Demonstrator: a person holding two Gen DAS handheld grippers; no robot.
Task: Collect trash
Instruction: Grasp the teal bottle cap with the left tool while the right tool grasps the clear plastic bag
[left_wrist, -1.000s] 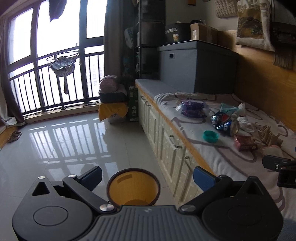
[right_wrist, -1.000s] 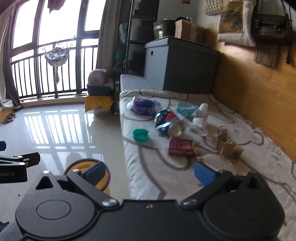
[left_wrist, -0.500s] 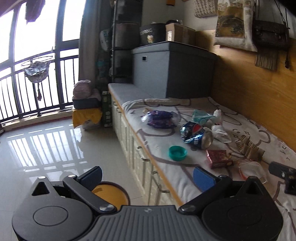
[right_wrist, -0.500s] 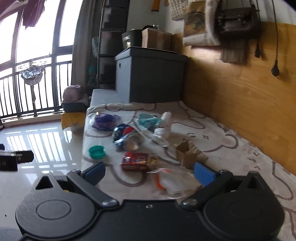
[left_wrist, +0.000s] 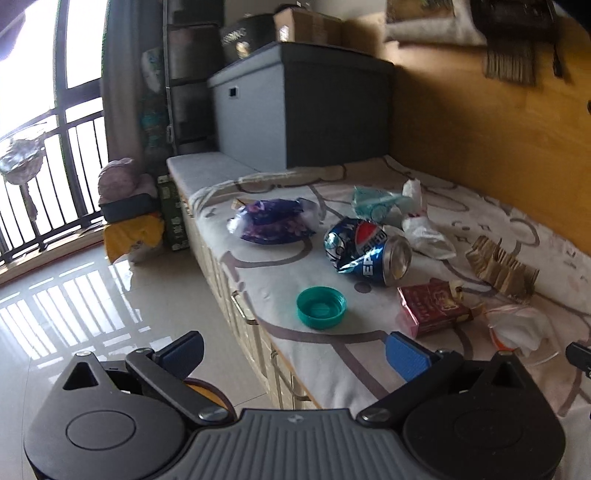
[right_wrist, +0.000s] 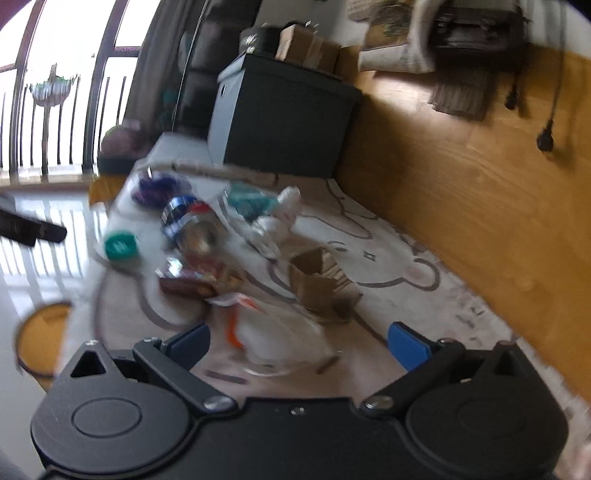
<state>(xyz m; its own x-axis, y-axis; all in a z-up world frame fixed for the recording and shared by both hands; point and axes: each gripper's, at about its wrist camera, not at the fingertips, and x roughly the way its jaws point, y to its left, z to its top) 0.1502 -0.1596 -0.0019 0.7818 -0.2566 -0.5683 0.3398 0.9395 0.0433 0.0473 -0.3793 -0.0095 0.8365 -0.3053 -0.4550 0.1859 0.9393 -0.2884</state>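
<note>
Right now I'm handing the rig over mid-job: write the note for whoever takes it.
Left gripper: open, empty, over the bench edge near the teal lid.
Right gripper: open, empty, over the clear bag; that view is blurred.
Trash all on the bench cover: purple packet, crushed can, red pack, cardboard, white wrappers.
Bin: on the floor beside the bench, below the left gripper.
Done: nothing picked up that I can see.
Left: every piece into the bin; the clear bag is nearest the right gripper.
</note>
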